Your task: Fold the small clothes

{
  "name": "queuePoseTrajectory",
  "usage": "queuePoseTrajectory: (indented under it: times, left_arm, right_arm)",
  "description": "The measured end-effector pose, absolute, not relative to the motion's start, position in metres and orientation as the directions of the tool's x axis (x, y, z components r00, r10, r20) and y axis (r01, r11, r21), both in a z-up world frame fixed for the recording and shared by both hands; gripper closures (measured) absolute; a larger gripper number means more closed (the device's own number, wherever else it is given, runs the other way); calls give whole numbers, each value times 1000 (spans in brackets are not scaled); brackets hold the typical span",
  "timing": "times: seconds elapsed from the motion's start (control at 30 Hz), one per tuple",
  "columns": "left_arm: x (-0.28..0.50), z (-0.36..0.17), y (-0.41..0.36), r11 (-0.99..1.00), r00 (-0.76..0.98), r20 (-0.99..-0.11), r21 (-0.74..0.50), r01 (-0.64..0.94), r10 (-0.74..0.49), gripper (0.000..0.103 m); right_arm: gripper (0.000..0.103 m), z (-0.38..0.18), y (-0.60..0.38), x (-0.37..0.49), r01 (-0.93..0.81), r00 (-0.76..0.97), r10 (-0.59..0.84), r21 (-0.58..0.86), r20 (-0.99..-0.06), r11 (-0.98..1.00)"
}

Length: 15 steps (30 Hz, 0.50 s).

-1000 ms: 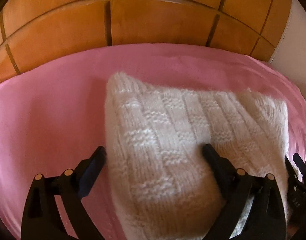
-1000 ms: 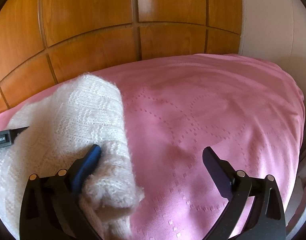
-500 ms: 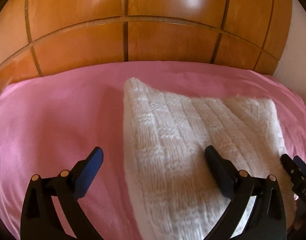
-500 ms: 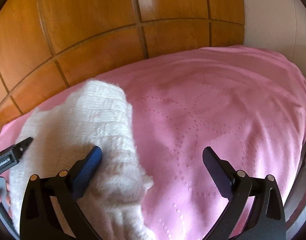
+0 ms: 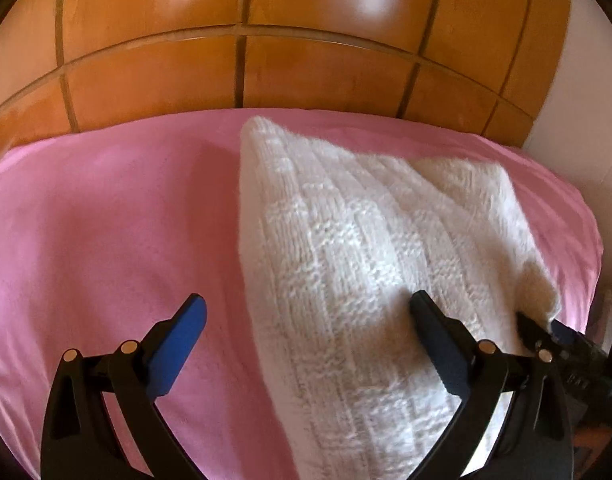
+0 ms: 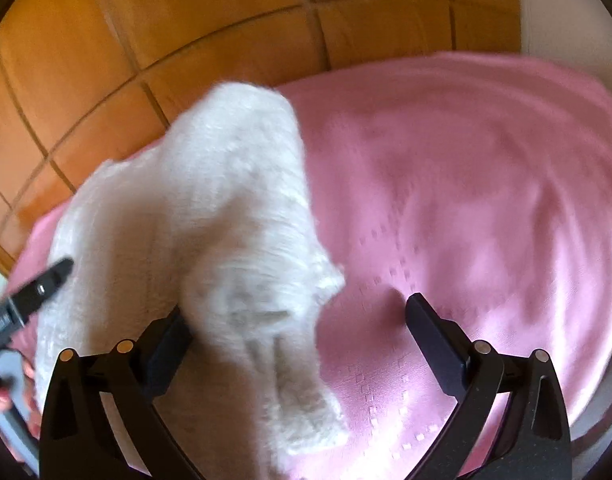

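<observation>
Orange wooden panels [image 5: 306, 76] with dark seams rise behind a bed spread with a pink cover [image 5: 106, 240]. On that cover lies a white knitted garment [image 5: 345, 248], thick and fuzzy, with ribbed stitching, folded into a wedge that narrows toward the panels.

My left tongs [image 5: 306, 332] stand wide apart, holding nothing. Their blue-padded left finger hangs over bare pink cover; their dark right finger is over the knit, though I cannot tell if it touches. At the right edge of this view, the tip of my other tool shows against the garment's near corner.

My right tongs [image 6: 298, 320] are also spread apart. This view is blurred. The garment [image 6: 210, 216] fills its left half, with a loose flap drooping down between the fingers and hiding the tip of the left one; whether that finger touches the wool I cannot tell. The right finger sits above bare cover [image 6: 465, 200], which carries a dotted pattern. At the far left, the left tongs' tip reaches the garment's edge.
</observation>
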<state>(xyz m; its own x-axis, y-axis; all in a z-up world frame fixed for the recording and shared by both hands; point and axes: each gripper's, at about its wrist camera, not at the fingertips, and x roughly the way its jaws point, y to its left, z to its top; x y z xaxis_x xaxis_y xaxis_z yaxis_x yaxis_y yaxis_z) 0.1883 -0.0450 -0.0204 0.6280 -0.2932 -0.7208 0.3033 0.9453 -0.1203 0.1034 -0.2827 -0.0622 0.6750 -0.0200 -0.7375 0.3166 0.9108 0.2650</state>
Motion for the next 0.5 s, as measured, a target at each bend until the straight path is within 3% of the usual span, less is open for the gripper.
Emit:
queuePoseTrajectory:
  times: [0.5]
  left_arm:
    - [185,-25,-26,922,578,-720,-260,288,-384,2]
  right_arm:
    - [3,-61,-289,95,303,696,34,337,-717,892]
